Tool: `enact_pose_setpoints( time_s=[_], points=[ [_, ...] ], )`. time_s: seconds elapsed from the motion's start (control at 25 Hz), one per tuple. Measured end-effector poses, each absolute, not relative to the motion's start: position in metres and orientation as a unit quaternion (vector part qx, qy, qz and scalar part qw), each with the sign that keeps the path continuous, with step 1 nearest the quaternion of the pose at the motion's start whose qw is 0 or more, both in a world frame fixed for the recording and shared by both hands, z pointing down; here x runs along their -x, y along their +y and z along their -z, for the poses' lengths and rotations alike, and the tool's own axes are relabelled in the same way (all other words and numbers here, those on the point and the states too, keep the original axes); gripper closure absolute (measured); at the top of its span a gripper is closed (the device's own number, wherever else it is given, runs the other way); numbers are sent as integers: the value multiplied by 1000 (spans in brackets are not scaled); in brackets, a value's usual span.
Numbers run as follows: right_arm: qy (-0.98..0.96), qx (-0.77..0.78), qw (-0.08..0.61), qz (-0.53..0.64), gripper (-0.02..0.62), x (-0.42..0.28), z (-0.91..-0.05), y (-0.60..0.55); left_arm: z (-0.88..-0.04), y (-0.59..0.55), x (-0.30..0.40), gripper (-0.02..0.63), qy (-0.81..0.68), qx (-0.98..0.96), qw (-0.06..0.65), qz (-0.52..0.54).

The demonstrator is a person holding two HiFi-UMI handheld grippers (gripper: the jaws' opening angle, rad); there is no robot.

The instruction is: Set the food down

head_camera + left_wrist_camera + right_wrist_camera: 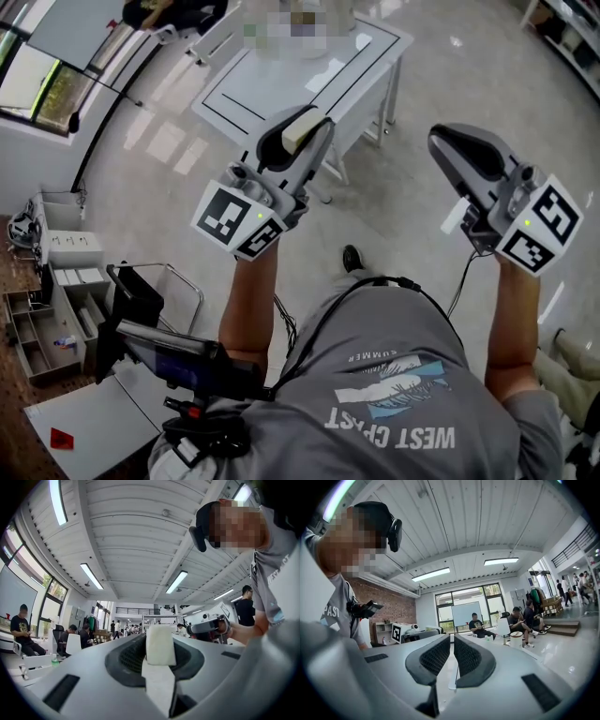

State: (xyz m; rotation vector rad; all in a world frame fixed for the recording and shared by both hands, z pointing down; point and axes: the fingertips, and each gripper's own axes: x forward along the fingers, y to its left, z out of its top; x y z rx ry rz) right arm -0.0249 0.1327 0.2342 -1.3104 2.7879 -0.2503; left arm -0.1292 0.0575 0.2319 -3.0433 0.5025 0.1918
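While left claw [302,131] clamps food [160,645], white table [272,89] beyond.

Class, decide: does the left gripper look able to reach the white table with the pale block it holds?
Probably yes. The left gripper is shut on the pale block, and nothing stands between it and the white table just ahead, only open floor.

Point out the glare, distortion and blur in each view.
Head view: window light glares off the glossy floor. Left gripper view: fisheye bends the ceiling lights; the near food block is soft. Right gripper view: bright windows, dark curved corners.
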Motion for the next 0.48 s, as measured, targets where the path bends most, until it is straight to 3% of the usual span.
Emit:
enact_pose_setpoints(
  time_s=[0.48],
  points=[
    [896, 438, 27, 60, 586, 2, -207, 97, -199, 21, 97, 503, 135, 987, 50, -70]
  ],
)
